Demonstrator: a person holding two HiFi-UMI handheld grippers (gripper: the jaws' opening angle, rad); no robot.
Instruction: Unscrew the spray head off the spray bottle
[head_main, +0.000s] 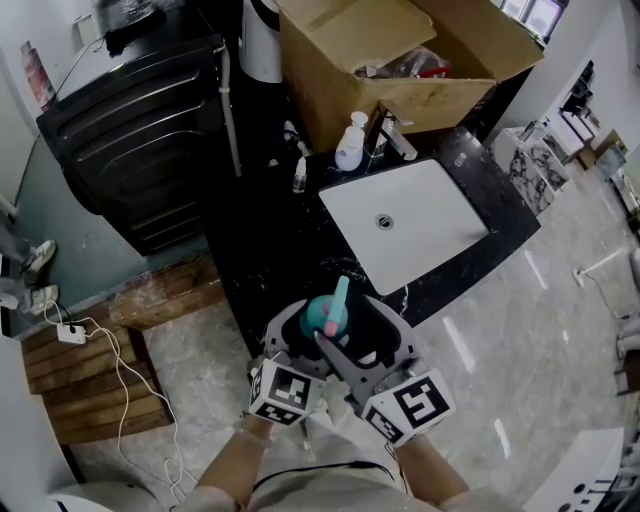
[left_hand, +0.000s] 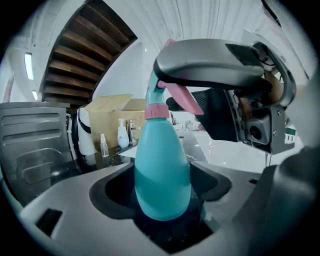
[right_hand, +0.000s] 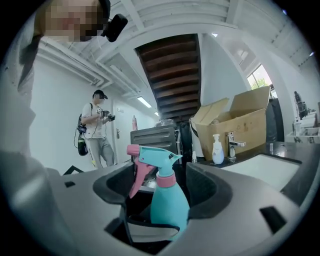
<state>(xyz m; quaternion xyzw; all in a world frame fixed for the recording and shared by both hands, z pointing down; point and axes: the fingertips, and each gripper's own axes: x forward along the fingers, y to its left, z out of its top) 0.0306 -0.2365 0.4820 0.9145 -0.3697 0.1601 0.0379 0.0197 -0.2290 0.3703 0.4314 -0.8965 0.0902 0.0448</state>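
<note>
Near the front edge of the table (head_main: 262, 262), the left claw (left_hand: 164, 186) is clamping the spray bottle (left_hand: 161, 150) low on its teal body, its pads pressing on both sides. To its right, the right claw (right_hand: 160, 186) is standing wide, straddling the spray head (right_hand: 152, 152) and its pink trigger (right_hand: 137, 175) and gripping nothing yet. The step in hand, I judge, is taking hold of the head. The next move is calling for that claw to close around the pink collar (right_hand: 166, 180) and twist, the left one resisting the turn.
</note>
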